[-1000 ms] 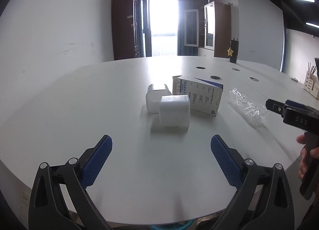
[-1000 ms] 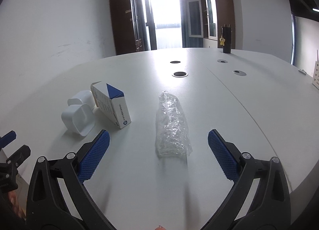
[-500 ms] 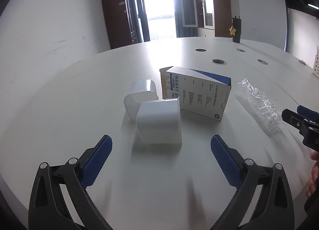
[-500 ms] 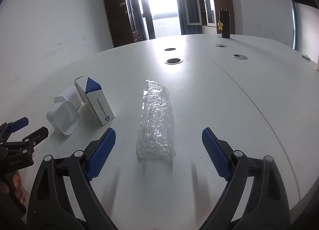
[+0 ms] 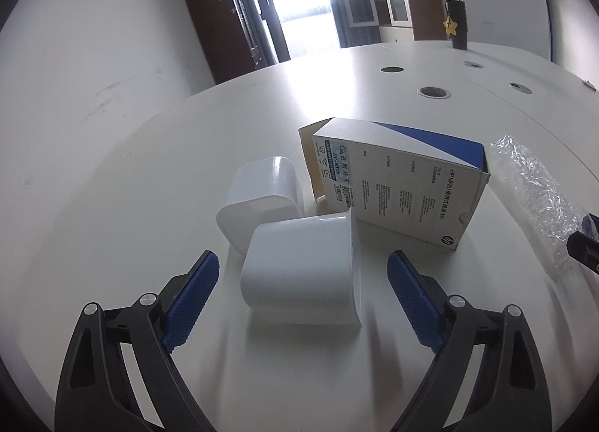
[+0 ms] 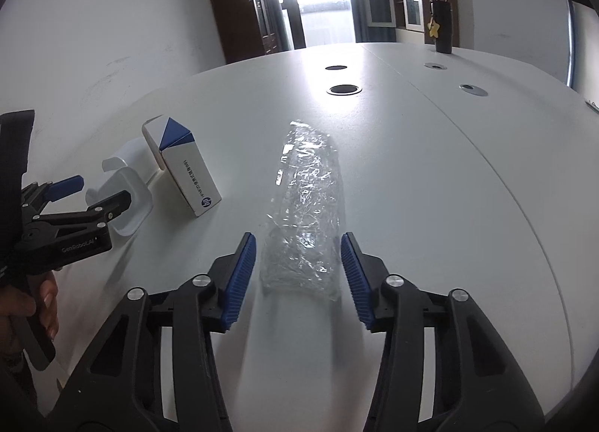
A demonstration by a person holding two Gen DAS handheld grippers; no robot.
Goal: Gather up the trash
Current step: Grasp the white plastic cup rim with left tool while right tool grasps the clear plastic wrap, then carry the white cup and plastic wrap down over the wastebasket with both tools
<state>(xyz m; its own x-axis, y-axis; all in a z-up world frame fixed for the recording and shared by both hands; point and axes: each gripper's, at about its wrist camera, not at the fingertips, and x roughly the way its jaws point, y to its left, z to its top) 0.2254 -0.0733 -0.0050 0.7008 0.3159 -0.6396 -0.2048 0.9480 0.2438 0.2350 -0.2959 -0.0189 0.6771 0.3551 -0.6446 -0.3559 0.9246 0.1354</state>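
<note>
A white plastic tub (image 5: 303, 267) lies on its side on the white table, with a second white tub (image 5: 262, 196) just behind it. A white and blue HP carton (image 5: 397, 185) lies behind them. My left gripper (image 5: 303, 286) is open, its blue pads on either side of the near tub. A crumpled clear plastic wrapper (image 6: 305, 215) lies to the right. My right gripper (image 6: 299, 267) is open and narrowed, its pads flanking the wrapper's near end without touching it. The left gripper also shows in the right wrist view (image 6: 90, 192).
The round white table (image 6: 430, 177) has several cable holes (image 6: 344, 89) further back. A black bottle with a yellow star tag (image 6: 441, 31) stands at the far right. Dark cabinets (image 5: 228, 16) and a bright window are behind. The table's edge runs close on the left.
Both grippers moved forward. The left one now has the near tub between its pads. The right one narrowed and now brackets the wrapper's near end.
</note>
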